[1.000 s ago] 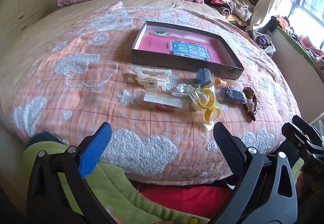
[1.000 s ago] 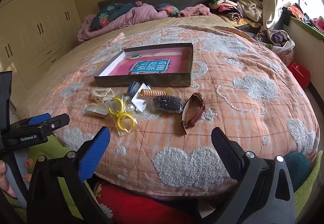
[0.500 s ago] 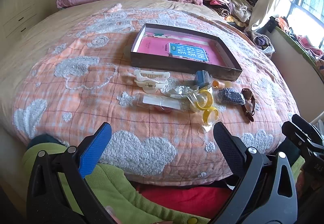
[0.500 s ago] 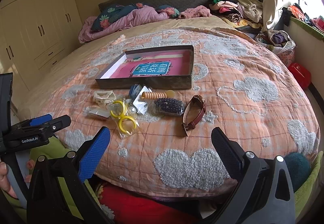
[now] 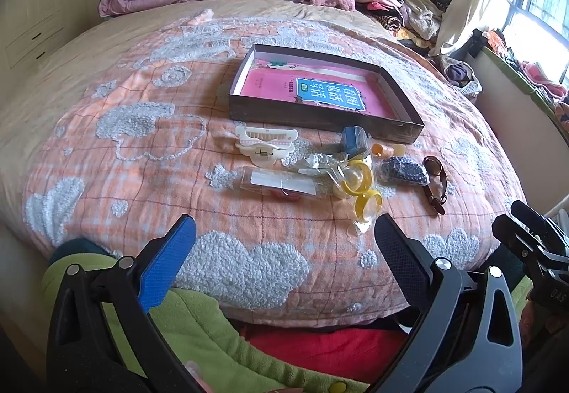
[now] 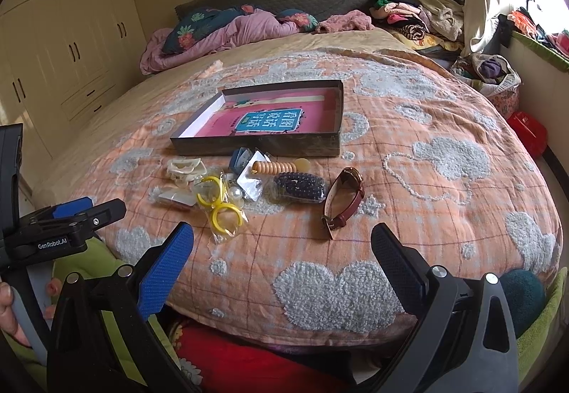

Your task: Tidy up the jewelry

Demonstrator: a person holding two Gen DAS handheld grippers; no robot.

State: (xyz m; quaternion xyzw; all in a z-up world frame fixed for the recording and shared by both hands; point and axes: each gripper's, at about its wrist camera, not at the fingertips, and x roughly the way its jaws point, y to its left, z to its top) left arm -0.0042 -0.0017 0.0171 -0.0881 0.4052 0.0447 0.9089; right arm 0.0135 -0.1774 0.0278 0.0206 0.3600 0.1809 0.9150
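Both hand-held grippers, left (image 5: 281, 236) and right (image 6: 282, 240), hang released and empty; jewelry heap, incl. brown-strapped wristwatch (image 6: 343, 201), lies at 6 o'clock of shallow dark cardboard box (image 6: 256, 145); risk: slippery clear sachets snag neighbours.

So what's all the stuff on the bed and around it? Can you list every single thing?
Box: 1, dark, shallow, mid-bed, pink book inside.
Hair claw: 1, cream, near side of the box.
Yellow rings: 2, in a clear bag, nearest the bed edge.
Flat clear packet: 1, white card inside, beside the rings.
Blue clip: 1, against the box wall.
Orange spiral tie: 1, near the clip.
Dark bead bracelet: 1, bagged, beside the watch.
Watch: 1, brown strap, apart from the pile.
Blanket: 1, orange with pale clouds.
Pillows and clothes: heap by the headboard.
Wardrobe: cream.
Left gripper: open, empty.
Right gripper: open, empty.
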